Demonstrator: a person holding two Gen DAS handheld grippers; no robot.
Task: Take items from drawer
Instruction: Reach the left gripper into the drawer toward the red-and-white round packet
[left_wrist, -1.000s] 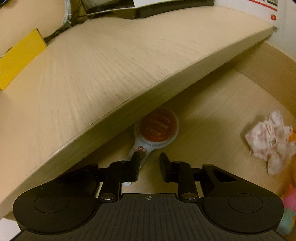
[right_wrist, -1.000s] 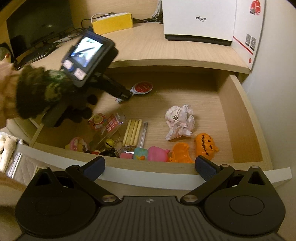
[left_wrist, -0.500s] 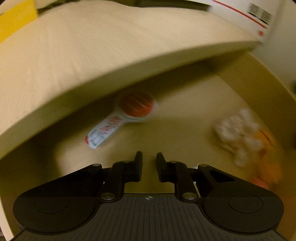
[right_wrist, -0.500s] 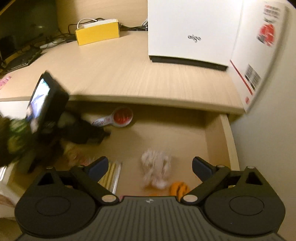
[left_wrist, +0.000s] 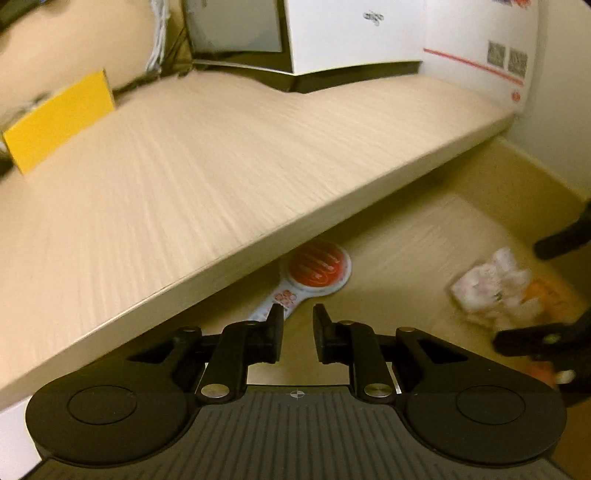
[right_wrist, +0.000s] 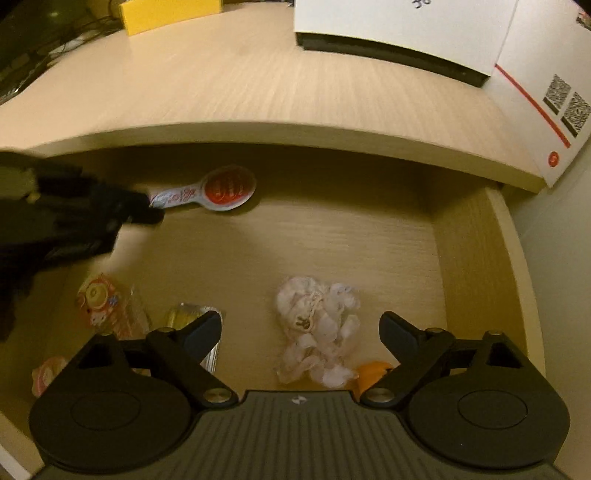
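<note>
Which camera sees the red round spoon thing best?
The right wrist view: the whole spoon-shaped toy lies clear at the back of the drawer. The left wrist view shows it partly hidden by the desktop.

- The left wrist view sits low, close to the desk top's (left_wrist: 207, 177) front edge, and looks under it into the drawer's (left_wrist: 424, 258) back left part.
- The right wrist view looks down from higher up over the drawer's (right_wrist: 476, 266) front edge, facing the back wall.
- Both views share the red spoon-shaped pack (left_wrist: 314, 269) (right_wrist: 218, 192), the crumpled white wrapper (left_wrist: 487, 288) (right_wrist: 317, 332) and the white box (left_wrist: 351, 33) (right_wrist: 399, 33).
</note>
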